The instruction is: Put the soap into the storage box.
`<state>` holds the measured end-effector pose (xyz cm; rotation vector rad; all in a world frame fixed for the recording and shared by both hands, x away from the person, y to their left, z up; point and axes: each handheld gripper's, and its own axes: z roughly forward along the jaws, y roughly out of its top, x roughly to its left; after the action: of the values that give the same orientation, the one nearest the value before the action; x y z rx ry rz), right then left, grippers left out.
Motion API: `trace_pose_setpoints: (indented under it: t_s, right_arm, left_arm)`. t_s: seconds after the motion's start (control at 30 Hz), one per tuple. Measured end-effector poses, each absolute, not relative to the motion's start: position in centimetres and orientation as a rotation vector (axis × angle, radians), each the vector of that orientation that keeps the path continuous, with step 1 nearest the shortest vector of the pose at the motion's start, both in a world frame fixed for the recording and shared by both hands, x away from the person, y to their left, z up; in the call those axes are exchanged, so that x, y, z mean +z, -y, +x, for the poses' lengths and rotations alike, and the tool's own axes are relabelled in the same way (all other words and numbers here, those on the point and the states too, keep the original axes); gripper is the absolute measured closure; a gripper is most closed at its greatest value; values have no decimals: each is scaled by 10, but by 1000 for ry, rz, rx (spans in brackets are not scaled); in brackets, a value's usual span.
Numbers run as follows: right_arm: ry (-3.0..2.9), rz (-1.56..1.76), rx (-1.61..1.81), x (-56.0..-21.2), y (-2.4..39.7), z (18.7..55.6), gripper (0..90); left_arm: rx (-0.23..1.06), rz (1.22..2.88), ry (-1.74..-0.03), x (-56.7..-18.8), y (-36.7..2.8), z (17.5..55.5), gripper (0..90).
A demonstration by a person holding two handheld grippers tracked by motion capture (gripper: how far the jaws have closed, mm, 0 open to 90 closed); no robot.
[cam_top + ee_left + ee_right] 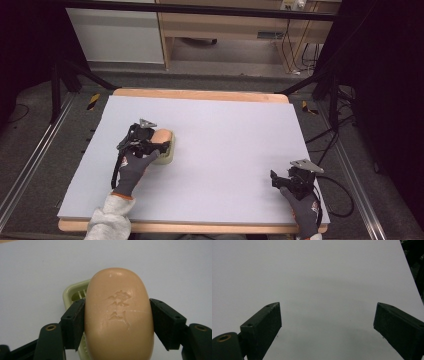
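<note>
Pinched between the two black jaws of the left gripper (117, 320): a peach-coloured bar of soap (119, 315), oval, with characters pressed into its upper face, each jaw pad flat against one long side. Just beneath and behind the bar, a pale green soap dish (71, 293), its rim and a few ribs of its slotted floor showing at the bar's left; whether the soap touches the dish or hangs just clear of it, cannot tell. Seen from the high view, left gripper (161, 145) over the left half of the table (225, 150), held by a hand in a dark glove (131, 172) with a grey sleeve (110, 222) behind it, soap (161, 137) and dish (169, 155) together at its tip. Spread wide apart with nothing between them: the jaws of the right gripper (327, 325), bare pale sheet below. From above, right gripper (278, 182) low near the table's front right corner, well apart from the soap, held by the other gloved hand (304, 212), grey three-cornered plate (306, 165) on top. Around the table, dark floor and cables (345, 200); beyond its far edge, a wooden cabinet (220, 30).
</note>
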<state>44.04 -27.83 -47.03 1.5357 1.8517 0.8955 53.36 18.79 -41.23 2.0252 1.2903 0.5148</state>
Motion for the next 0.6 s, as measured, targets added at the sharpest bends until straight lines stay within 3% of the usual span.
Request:
trace_pose_setpoints:
  t_s: [0.6]
  right_arm:
    - [-1855, 1537, 891, -471, 278, 441, 82]
  left_arm:
    - [514, 2033, -1341, -428, -189, 550, 320]
